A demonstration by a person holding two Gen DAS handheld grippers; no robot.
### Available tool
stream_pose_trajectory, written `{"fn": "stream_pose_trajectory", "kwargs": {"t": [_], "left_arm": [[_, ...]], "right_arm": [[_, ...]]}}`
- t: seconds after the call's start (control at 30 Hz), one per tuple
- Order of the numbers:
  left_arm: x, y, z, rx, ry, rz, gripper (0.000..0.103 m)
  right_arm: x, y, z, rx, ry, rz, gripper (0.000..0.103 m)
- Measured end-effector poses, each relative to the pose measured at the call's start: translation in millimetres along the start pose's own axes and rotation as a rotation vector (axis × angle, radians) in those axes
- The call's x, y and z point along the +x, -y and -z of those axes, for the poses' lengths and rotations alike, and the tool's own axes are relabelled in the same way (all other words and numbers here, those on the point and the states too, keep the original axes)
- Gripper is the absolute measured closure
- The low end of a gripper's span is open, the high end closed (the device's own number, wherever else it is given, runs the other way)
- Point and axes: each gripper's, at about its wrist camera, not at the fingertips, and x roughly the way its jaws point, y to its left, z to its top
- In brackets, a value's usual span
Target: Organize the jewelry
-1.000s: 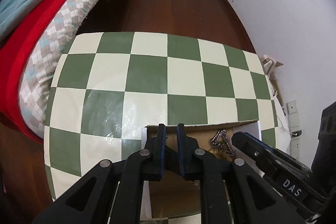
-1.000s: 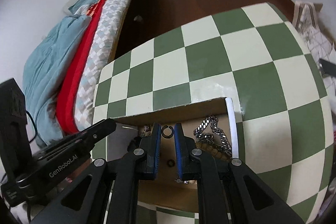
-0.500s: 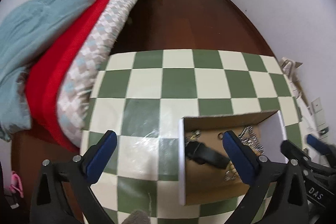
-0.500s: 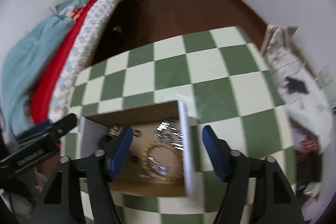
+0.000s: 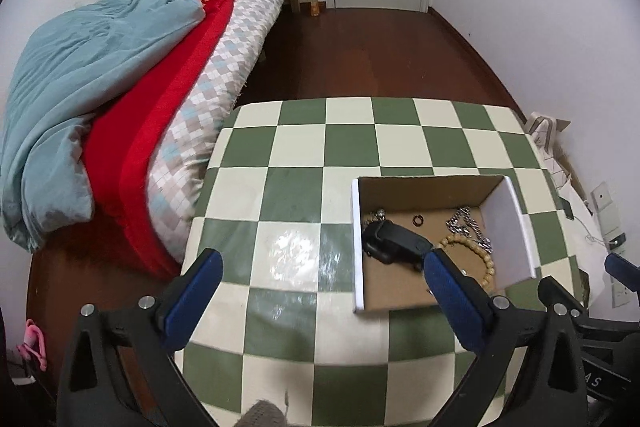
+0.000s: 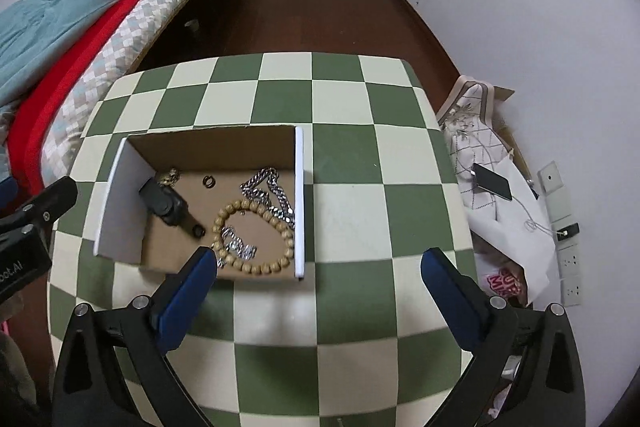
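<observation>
Hovering over the checkered tabletop (image 5: 304, 155) with the left tongs (image 5: 320, 291) spread wide and gripping nothing, right of the bed (image 5: 120, 67). Sitting further right, the open cardboard box (image 6: 212, 143), holding all the jewelry. Lying at the box's left, a black watch (image 6: 166, 205) beside a small gold piece (image 6: 170, 177); resting near the back wall, a dark ring (image 6: 209, 181); coiling in the middle, a bead bracelet (image 6: 256, 239) around a small silver piece (image 6: 238, 247); heaping against the right wall, a silver chain (image 6: 268, 193). Hanging above the box's near right corner, the right tongs (image 6: 316, 285), also spread wide and empty. Judging the chain limp and slippery, likely sagging and sliding, so pinching a bunched clump rather than a single link. Judging the bracelet light and flexible, its beads hard and round, so gripping across the strand between beads. Judging the ring tiny and stiff, apt to skitter; the watch stiffest at its case, so clamping there.
</observation>
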Motion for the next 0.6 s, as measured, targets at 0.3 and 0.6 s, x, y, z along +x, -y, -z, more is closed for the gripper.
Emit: {"fn": "stream_pose_trajectory", "kwargs": {"t": [0.3,0.6], "left_arm": [[-72,-2,25,-0.019,0.072,0.025,0.0],[-144,-4,49,-0.007,0.113,0.048,0.0]], "right_arm": [[-73,10,28,0.024,0.091,0.009,0.0],[-164,16,58,0.019,0.205,0.007,0.0]]}}
